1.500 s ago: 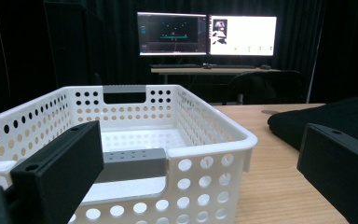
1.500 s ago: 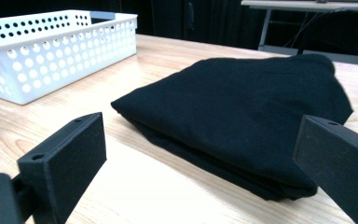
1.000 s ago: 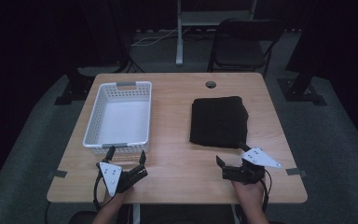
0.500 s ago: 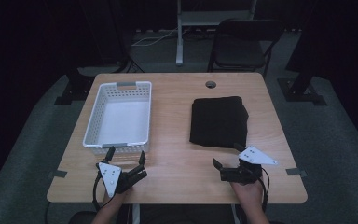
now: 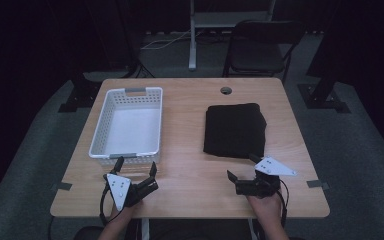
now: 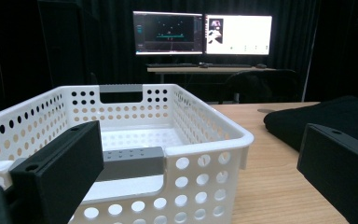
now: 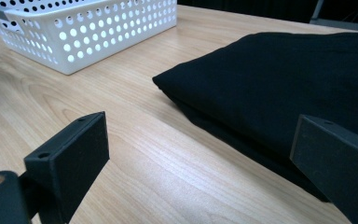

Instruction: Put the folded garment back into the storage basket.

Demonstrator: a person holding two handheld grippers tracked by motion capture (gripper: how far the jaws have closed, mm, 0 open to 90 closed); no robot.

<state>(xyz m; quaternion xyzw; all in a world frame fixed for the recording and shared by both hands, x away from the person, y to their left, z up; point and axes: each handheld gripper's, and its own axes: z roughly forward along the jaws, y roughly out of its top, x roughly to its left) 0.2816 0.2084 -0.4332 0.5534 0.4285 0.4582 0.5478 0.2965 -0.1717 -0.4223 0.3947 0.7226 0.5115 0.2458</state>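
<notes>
My right gripper (image 5: 239, 170) has crept left toward the folded black cloth (image 5: 235, 129) at centre right, jaws wide and empty. My left gripper (image 5: 136, 167) (also wide, empty) waits by the white basket (image 5: 100, 135), so I judge the grab comes next.

Place: lab recording room
Walls: black curtains (image 6: 74, 42) all round
Floor: grey carpet (image 5: 40, 145)
Gear: two lit monitors (image 6: 203, 33) on a far desk (image 6: 205, 69)
Furniture: wooden surface (image 5: 190, 165), black folding chair (image 5: 260, 47), stand bases (image 5: 325, 97)
</notes>
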